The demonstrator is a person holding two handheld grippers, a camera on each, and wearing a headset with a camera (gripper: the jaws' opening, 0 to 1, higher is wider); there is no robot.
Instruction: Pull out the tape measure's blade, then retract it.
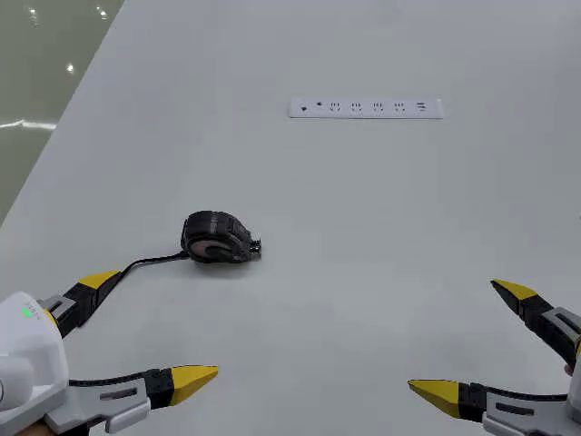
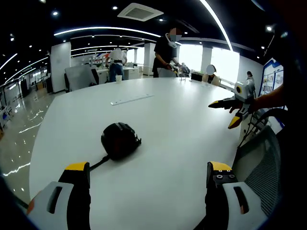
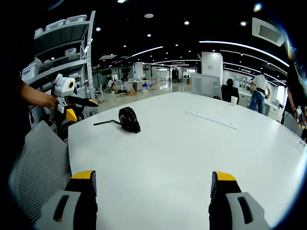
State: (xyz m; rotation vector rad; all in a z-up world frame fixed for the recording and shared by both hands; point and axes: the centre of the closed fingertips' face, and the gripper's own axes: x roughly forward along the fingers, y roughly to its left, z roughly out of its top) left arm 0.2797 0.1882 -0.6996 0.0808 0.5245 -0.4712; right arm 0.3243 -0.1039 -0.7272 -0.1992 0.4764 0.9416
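Table: a wide white top (image 1: 408, 272) is seen across most of the head view.
Power strip: a long white strip (image 1: 366, 108) is laid flat on the table, in the upper middle of the head view.
Floor: a glossy greenish floor (image 1: 36, 82) is seen in the upper left corner, with lamp reflections on it.
Chair: a grey mesh chair (image 3: 33, 158) is seen at the lower left of the right gripper view, just beside the table edge.
Shelves: a metal rack (image 3: 62, 43) with white boxes is seen at the upper left.
People: a standing person in a dark top (image 2: 165, 55) is seen beyond the table, upper middle of the left gripper view; a person in a white shirt (image 2: 116, 62) further left.
Ceiling: a square vent (image 2: 139, 11) is set among strip lights.
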